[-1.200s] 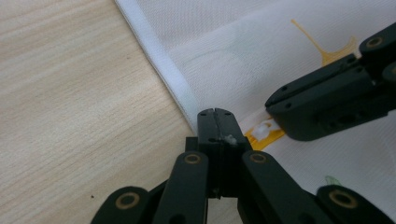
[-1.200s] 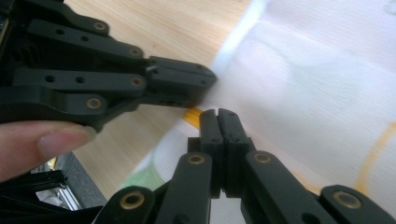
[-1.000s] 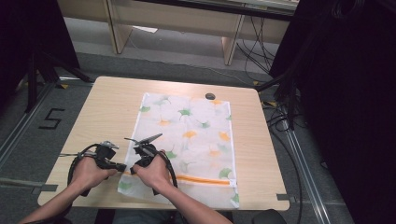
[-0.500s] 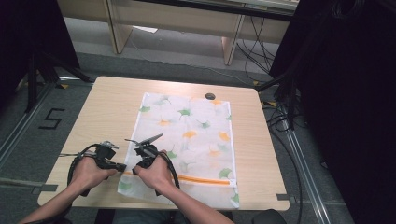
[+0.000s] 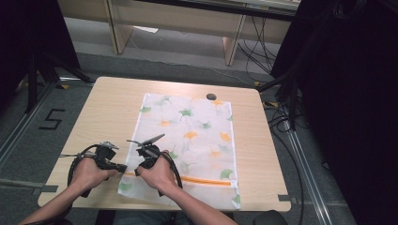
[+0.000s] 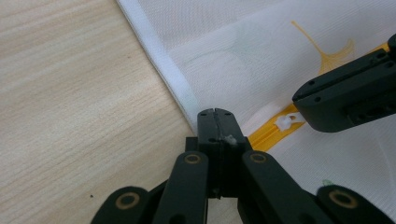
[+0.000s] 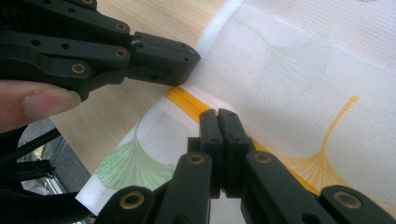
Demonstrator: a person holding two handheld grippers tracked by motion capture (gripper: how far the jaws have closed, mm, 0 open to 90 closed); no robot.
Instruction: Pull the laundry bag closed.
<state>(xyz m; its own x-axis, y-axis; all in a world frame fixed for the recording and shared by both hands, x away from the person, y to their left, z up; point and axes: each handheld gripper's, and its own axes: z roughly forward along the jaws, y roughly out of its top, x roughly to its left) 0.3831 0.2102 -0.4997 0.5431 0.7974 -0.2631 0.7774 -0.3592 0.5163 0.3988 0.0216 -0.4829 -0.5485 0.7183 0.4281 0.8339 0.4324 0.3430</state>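
At the desk's (image 5: 112, 101) near-left corner, both closed grippers, left (image 6: 216, 122) and right (image 7: 217, 122), pinch the mesh bag (image 5: 197, 126) (gripper views reveal its orange zipper (image 7: 184, 100)).

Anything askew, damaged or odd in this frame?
Nothing stands out. The mesh bag lies flat on the table, zipper intact; both grippers, left and right, are closed at its zipper end.

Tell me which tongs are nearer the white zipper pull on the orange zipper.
Right. The right tongs sit right at the zipper pull; the left tongs pinch the mesh bag's white edge beside it.
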